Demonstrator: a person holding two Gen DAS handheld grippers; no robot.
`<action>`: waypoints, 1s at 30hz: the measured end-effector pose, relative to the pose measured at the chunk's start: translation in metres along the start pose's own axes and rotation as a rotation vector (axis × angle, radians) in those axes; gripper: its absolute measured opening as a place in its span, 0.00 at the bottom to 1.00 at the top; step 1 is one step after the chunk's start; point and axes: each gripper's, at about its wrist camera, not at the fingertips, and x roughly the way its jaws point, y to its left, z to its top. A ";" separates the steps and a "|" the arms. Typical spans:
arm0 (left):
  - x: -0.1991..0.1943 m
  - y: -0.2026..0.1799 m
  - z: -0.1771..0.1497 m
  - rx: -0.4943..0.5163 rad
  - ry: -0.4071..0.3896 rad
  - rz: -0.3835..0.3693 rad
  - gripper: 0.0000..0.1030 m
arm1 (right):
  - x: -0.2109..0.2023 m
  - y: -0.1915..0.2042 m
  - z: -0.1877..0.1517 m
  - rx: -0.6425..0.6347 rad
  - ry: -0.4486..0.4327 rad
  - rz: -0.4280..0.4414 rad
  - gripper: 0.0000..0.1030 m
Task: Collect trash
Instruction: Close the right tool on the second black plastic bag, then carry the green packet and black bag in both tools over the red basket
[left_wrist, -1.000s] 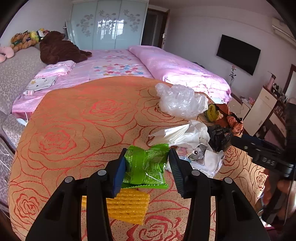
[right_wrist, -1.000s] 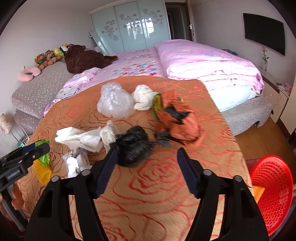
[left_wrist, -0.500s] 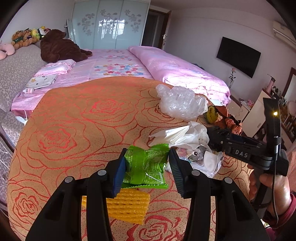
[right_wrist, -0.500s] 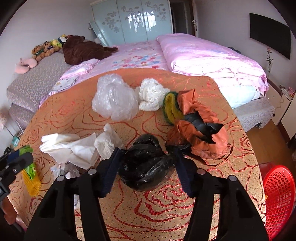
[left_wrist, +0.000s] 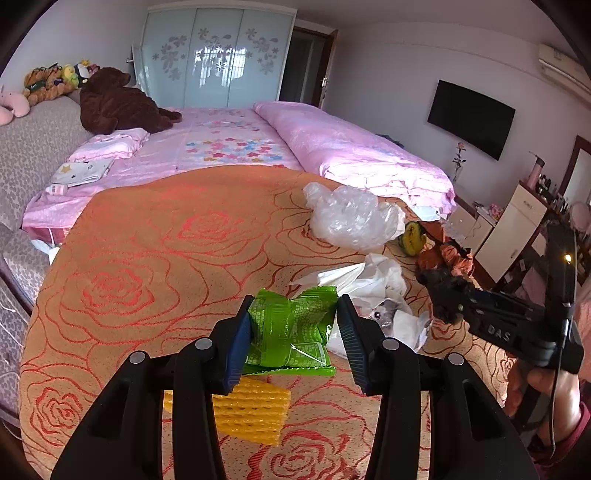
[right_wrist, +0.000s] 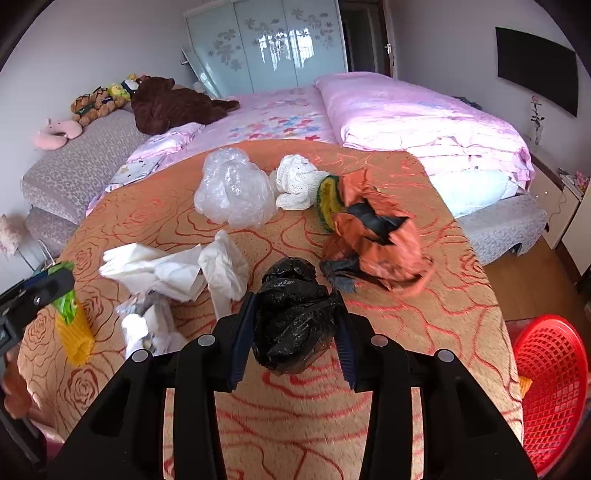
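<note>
My left gripper (left_wrist: 293, 332) is shut on a green snack wrapper (left_wrist: 291, 332), held just above a yellow corrugated foam piece (left_wrist: 251, 413) on the orange rose-patterned bedspread (left_wrist: 147, 266). My right gripper (right_wrist: 293, 328) is shut on a crumpled black plastic bag (right_wrist: 291, 314); it also shows in the left wrist view (left_wrist: 443, 295). Still on the spread lie white paper (right_wrist: 173, 266), a clear plastic bag (right_wrist: 232, 192), a white cloth (right_wrist: 299, 181) and an orange and black bag (right_wrist: 373, 236).
A red mesh basket (right_wrist: 550, 387) stands on the floor at the spread's right edge. A pink quilt (right_wrist: 413, 118) and plush toys (right_wrist: 166, 103) lie beyond. A white cabinet (left_wrist: 517, 229) stands at the right.
My right gripper moved forward to the black bag and closed on it. My left gripper stayed still, holding the green wrapper.
</note>
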 end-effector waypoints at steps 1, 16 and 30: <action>-0.001 -0.001 0.001 0.002 -0.002 -0.002 0.42 | -0.003 0.000 -0.002 0.000 -0.003 -0.001 0.38; -0.004 -0.021 0.003 0.012 -0.018 -0.016 0.42 | -0.048 -0.013 -0.008 0.013 -0.069 -0.049 0.38; -0.004 -0.066 0.012 0.098 -0.040 -0.066 0.42 | -0.090 -0.052 -0.008 0.065 -0.123 -0.129 0.38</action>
